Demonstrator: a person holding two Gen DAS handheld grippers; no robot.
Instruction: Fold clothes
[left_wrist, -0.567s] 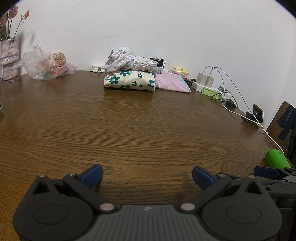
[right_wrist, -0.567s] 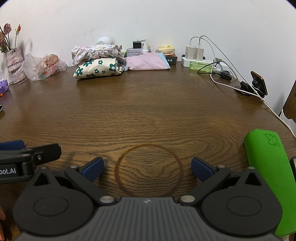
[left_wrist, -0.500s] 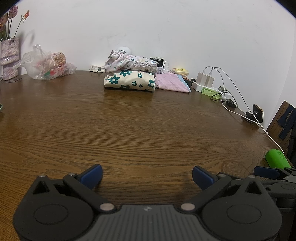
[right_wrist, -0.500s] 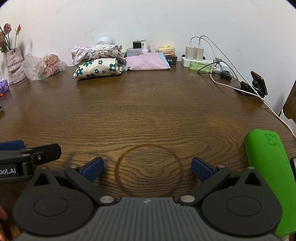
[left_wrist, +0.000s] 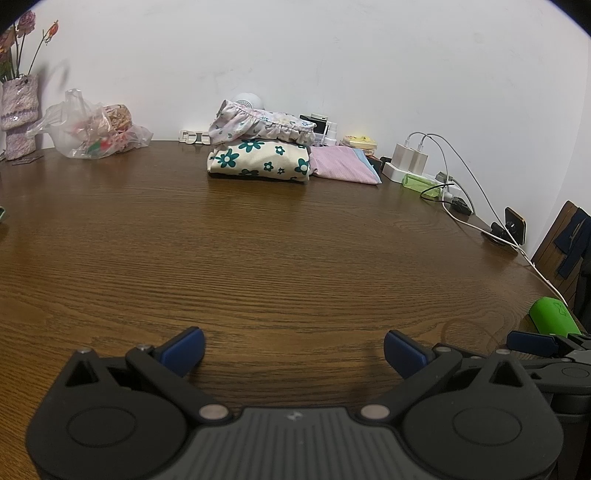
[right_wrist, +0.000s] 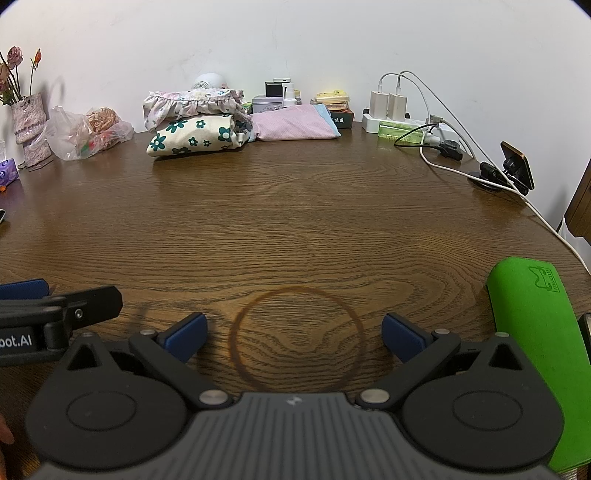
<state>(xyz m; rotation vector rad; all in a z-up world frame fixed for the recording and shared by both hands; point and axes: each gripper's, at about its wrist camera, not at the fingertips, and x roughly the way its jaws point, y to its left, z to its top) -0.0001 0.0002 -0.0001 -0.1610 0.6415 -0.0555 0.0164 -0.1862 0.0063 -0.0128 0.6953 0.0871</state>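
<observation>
Nothing is shifting since the earlier frames: the left gripper (left_wrist: 293, 349) and right gripper (right_wrist: 294, 334) are staying low over the brown wooden table (right_wrist: 295, 221), jaws wide, gripping nothing.

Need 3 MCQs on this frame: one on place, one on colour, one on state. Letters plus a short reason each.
1. Where does the frilled garment lie?
A. on the flowered bundle
B. beside the green case
C. inside the plastic bag

2. What colour is the folded cloth right of the bundle?
A. green
B. pink
C. black

3. How is the right tool?
A. shut on cloth
B. shut, nothing in it
C. open, nothing in it

Key: 1 A, the frilled piece sits on top of the flowered one at the table's far edge. 2 B, pink with a blue edge showing. 3 C, its blue pads stand wide apart with only bare wood between them.
</observation>
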